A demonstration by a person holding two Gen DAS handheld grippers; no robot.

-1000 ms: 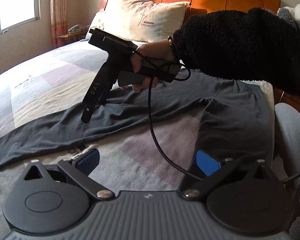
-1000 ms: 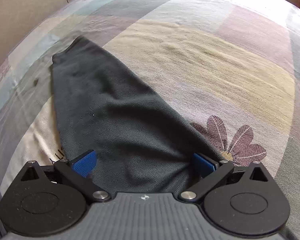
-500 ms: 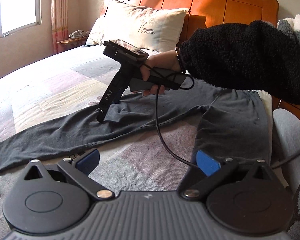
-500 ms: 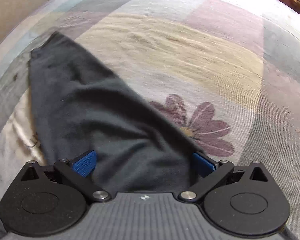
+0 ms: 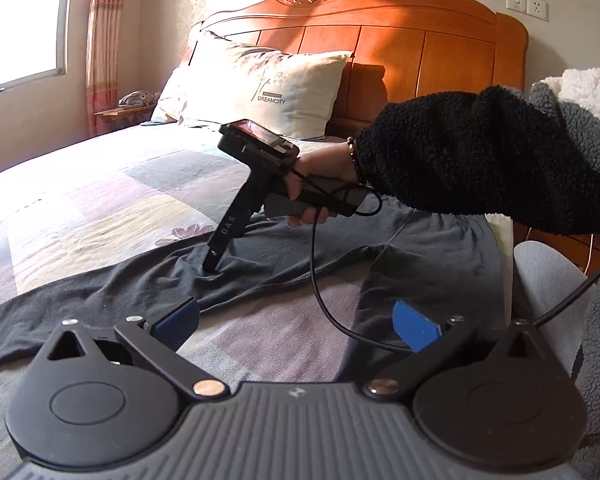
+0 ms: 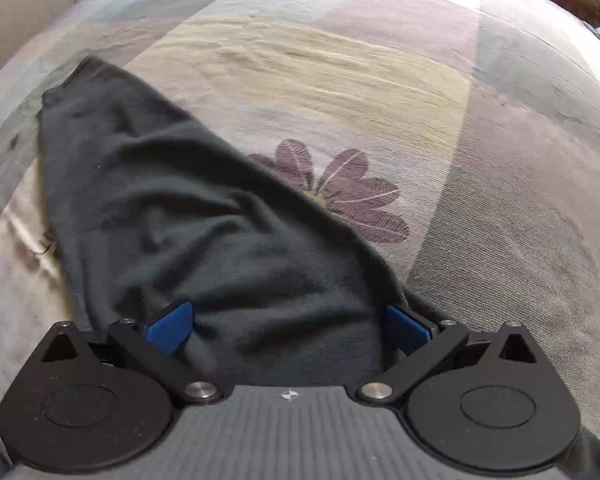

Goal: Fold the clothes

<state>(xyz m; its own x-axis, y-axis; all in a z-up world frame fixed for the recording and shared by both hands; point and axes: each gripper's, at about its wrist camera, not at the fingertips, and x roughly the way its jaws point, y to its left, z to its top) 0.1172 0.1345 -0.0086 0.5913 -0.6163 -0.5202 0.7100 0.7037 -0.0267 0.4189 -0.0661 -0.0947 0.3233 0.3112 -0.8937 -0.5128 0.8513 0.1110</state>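
While the dark grey trousers lie spread across the patchwork bedspread, the right gripper stands with its jaws wide apart on either side of one trouser leg, the blue pads flanking bunched cloth without clamping it. That leg runs away from the gripper toward its cuff at the far left, wrinkled along its length, and its right edge partly overlaps a printed flower on the bedspread. In the left wrist view the right gripper points downward with its tip on the trousers near where the two legs meet, held by the right hand in a black fleece sleeve, with a black cable looping down from it. The left gripper hovers low over the bed with its jaws spread wide and nothing between them; its right pad sits over the nearer trouser leg. A cream pillow leans against the wooden headboard behind
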